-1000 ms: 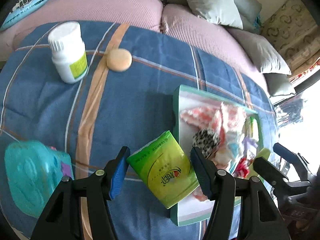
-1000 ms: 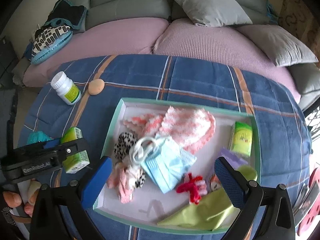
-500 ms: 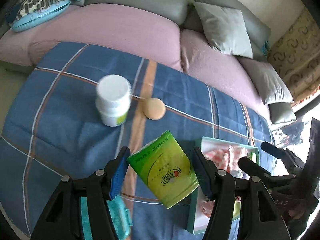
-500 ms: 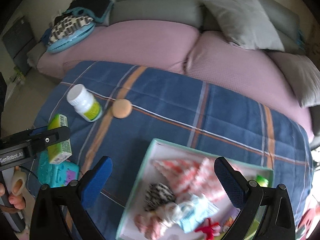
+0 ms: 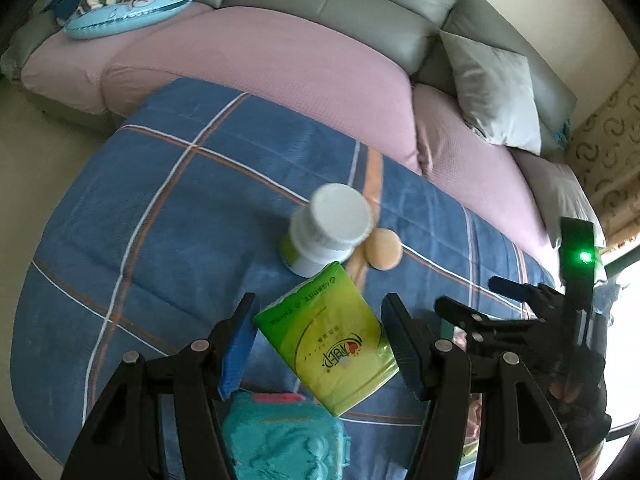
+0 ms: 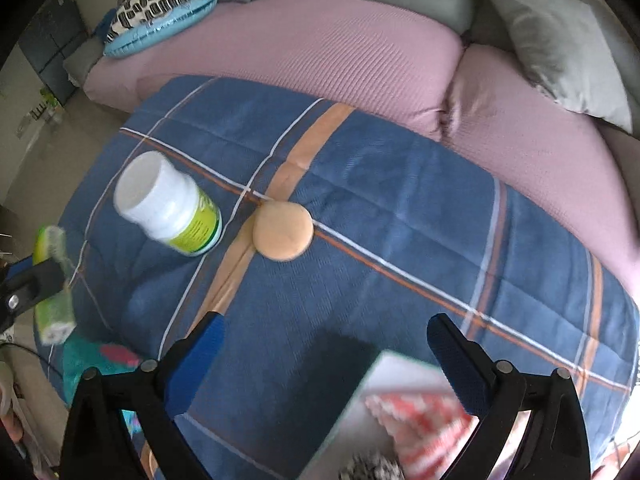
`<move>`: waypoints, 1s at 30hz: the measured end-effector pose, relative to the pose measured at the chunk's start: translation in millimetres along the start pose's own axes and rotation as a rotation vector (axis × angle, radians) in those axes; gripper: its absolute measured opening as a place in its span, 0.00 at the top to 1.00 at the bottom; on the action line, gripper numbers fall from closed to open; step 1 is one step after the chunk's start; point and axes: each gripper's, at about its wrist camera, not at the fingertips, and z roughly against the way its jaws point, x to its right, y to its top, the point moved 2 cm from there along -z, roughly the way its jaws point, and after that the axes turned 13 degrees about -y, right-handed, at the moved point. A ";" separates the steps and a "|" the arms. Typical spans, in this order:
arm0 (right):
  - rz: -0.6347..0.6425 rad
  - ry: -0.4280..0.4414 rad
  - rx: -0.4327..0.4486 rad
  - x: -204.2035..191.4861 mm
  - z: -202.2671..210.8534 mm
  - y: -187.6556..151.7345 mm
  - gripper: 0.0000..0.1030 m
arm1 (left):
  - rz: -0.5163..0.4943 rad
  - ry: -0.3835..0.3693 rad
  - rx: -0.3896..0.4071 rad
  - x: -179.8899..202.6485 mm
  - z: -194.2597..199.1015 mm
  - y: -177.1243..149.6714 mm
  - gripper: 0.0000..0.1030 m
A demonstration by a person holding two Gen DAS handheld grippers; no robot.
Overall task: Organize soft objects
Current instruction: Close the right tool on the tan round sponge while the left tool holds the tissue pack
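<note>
Green and glossy, the tissue pack [image 5: 326,338] sits tilted between the blue-padded fingers [image 5: 240,340] of the left gripper [image 5: 320,344], clamped from both sides and held clear above the blue plaid blanket [image 5: 180,208]. Just beyond the pack stands a white pill bottle [image 5: 328,228] with a green label, and right beside it lies a round peach-coloured puff [image 5: 383,249], the two nearly touching in this view. Below the pack, at the near edge, a teal bundle [image 5: 280,436] rests on the blanket.

Over on the right wrist view, the right gripper [image 6: 324,354] has its fingers [image 6: 200,356] standing wide apart with nothing between them, only blanket underneath. The puff [image 6: 283,231] lies ahead of it on the orange stripe, the bottle [image 6: 168,204] to its left. At the far left edge the left gripper [image 6: 24,288] shows up with the green pack [image 6: 52,284], blurred. At the bottom edge the corner of the tray [image 6: 356,392] peeks in, with a pink-and-white knitted piece [image 6: 416,424] inside it, blurred too. A pink-covered sofa [image 6: 340,48] with a grey cushion [image 6: 560,40] runs behind the blanket.
</note>
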 end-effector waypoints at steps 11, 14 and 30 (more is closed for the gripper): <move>0.063 -0.001 -0.088 -36.1 -59.4 35.4 0.18 | 0.056 0.030 -0.013 -36.7 -14.1 7.7 0.38; 0.074 -0.004 -0.099 -41.9 -67.4 39.1 0.27 | 0.062 0.034 -0.016 -41.9 -17.1 7.2 0.38; 0.105 -0.022 -0.087 -57.4 -73.9 47.8 0.50 | 0.078 0.032 -0.017 -47.9 -20.3 8.6 0.38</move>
